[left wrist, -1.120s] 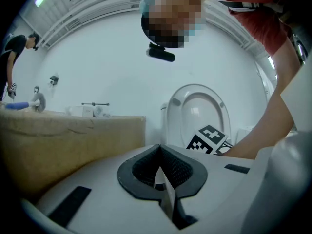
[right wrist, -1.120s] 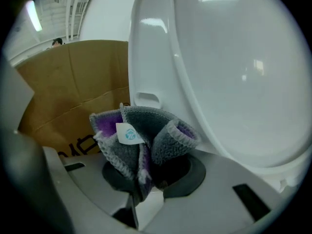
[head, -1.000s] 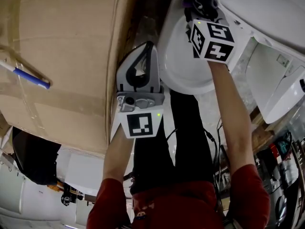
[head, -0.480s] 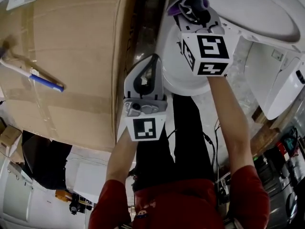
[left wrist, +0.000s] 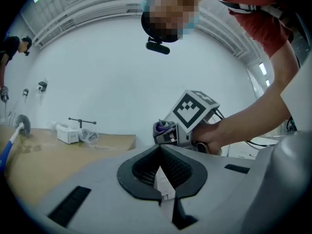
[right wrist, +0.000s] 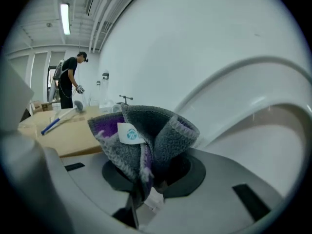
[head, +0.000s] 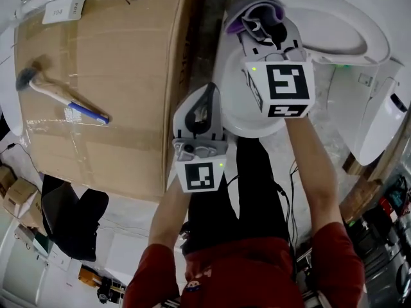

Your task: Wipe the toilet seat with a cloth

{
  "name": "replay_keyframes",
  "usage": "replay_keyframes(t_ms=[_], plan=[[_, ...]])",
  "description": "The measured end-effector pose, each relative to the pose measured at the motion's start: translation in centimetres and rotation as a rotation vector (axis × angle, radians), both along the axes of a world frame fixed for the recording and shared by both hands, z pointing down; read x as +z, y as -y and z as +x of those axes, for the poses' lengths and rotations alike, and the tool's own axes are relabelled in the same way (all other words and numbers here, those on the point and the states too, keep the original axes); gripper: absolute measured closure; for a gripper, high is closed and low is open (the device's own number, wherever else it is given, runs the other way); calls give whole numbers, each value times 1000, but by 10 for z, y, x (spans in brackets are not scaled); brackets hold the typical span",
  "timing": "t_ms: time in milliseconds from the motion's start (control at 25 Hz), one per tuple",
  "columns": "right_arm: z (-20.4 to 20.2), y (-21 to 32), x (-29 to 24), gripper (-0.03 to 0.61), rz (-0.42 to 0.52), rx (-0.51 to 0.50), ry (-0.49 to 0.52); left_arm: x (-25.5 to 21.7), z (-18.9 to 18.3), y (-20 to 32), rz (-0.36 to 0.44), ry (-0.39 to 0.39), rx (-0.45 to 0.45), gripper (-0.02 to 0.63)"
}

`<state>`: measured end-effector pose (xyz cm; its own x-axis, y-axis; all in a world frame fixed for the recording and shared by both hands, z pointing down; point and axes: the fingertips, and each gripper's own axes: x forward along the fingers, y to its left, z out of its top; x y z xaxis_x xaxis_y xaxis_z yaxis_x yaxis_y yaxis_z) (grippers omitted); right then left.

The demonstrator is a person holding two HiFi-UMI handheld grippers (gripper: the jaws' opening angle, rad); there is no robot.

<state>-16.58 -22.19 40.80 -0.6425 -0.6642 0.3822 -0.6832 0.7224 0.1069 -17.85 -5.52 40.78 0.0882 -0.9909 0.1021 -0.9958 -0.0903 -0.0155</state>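
The white toilet seat [head: 340,24] fills the top right of the head view and curves close ahead in the right gripper view [right wrist: 253,77]. My right gripper [head: 260,27] is shut on a bunched grey and purple cloth [head: 257,11], held at the seat's near left rim. Close up, the cloth [right wrist: 141,135] bulges out of the right gripper [right wrist: 146,179]; I cannot tell whether it touches the seat. My left gripper [head: 209,92] hangs beside the toilet bowl [head: 244,117], shut and empty [left wrist: 161,172], pointing towards the right gripper.
A large cardboard box [head: 109,56] stands left of the toilet, with a blue-handled tool [head: 64,98] lying on top. A white toilet part [head: 379,127] sits at the right. Cables and clutter lie lower right. A person [right wrist: 68,82] stands far off.
The head view has shifted, so more of the box and the seat shows. The right gripper keeps the cloth at the seat's left rim. The left gripper stays shut beside the bowl.
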Motion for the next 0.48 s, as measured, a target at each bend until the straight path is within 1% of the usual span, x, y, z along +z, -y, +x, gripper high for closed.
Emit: replay_keyframes(t_ms=[80,200,280,400,480], plan=[[2,0,-21,498,13,1,24,-8,1,1,1,-1,-4,600],[6,0,-50,499,71,4,34,-19,6,1,11,-2,5,600],[11,4,-65,498,92,6,48,-24,11,2,14,4,15,600],[26,12,-82,497,111,25,66,-28,21,5,19,8,35,600],[42,15,-94,497,147,40,64,-32,32,8,22,1,50,600]])
